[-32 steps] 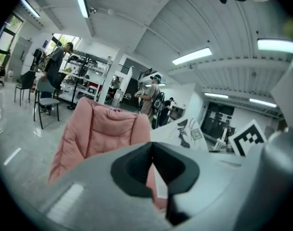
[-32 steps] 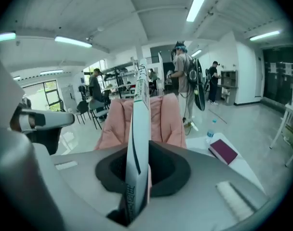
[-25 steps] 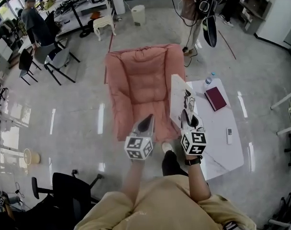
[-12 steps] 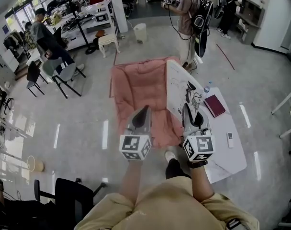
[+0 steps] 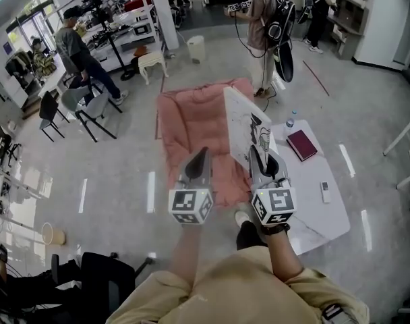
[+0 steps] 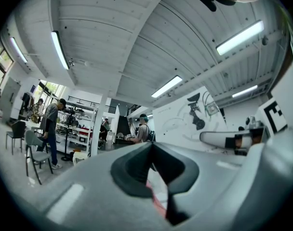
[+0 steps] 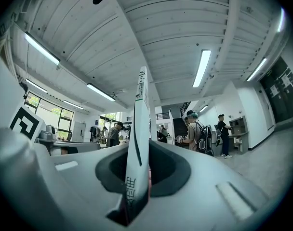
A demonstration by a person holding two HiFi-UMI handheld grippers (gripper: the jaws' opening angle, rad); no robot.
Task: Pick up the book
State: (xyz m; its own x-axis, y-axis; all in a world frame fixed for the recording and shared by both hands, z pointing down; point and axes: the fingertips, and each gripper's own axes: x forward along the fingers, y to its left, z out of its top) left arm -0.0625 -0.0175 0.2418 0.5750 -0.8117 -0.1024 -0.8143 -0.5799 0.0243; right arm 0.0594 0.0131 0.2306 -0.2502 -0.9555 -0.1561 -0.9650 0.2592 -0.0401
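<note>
A thin white book (image 5: 243, 121) with black drawings on its cover stands on edge in the air, and my right gripper (image 5: 257, 155) is shut on its lower end. In the right gripper view the book (image 7: 139, 143) runs edge-on up between the jaws. My left gripper (image 5: 199, 154) hangs beside it over the pink cushion (image 5: 189, 128), its jaws closed to a point with nothing in them. From the left gripper view, the book's cover (image 6: 185, 119) shows at the right, past the shut tips (image 6: 151, 146).
A white low table (image 5: 313, 208) at the right carries a maroon book (image 5: 303, 144), a remote (image 5: 325, 192) and a small bottle (image 5: 289, 122). A black office chair (image 5: 100, 279) stands at the lower left. People walk at the far side of the room.
Both grippers have risen, and the white book has come up with the right one to stand higher over the cushion's edge. People in the background have moved.
</note>
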